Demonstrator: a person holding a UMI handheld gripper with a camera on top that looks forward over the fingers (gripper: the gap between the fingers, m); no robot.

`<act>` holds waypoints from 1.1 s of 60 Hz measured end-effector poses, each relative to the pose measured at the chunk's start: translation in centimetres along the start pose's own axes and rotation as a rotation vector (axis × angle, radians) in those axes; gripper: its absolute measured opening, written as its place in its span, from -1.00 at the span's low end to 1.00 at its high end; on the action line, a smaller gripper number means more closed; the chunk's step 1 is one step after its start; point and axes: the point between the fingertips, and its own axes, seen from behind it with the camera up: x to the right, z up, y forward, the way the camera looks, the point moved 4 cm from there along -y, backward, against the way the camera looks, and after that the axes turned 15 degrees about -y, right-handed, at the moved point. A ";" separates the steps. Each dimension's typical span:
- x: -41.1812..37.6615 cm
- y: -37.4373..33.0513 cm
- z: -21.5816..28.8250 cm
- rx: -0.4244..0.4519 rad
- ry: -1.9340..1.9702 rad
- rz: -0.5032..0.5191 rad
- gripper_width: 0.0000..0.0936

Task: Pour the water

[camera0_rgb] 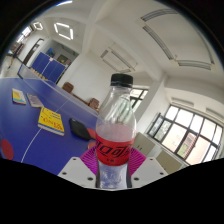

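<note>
A clear plastic bottle (114,128) with a black cap and a red label stands upright between my fingers, with clear liquid in its lower part. My gripper (111,163) is shut on the bottle, a pink pad (88,158) pressing on each side of the label. The bottle is held up above a blue table (30,125), and the view is tilted.
A yellow package (51,121) and a white-and-blue item (19,96) lie on the blue table. A dark object (78,127) lies near the table's edge. Blue chairs (45,68) stand at the back. Windows (190,135) fill the wall beyond the bottle.
</note>
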 end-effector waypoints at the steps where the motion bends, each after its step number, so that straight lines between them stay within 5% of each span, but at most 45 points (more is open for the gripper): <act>1: 0.6 -0.5 1.1 0.016 -0.038 -0.028 -0.27; 16: -0.7 -8.5 20.0 0.315 -0.801 -0.302 -0.26; 24: -8.3 -11.6 26.6 0.484 -1.168 -0.283 -0.26; 37: -20.4 -12.3 28.0 0.660 -1.666 -0.238 -0.27; 56: -22.2 -13.0 28.4 0.636 -1.706 -0.201 -0.27; 66: -14.3 -14.5 32.2 0.564 -1.247 -0.183 -0.27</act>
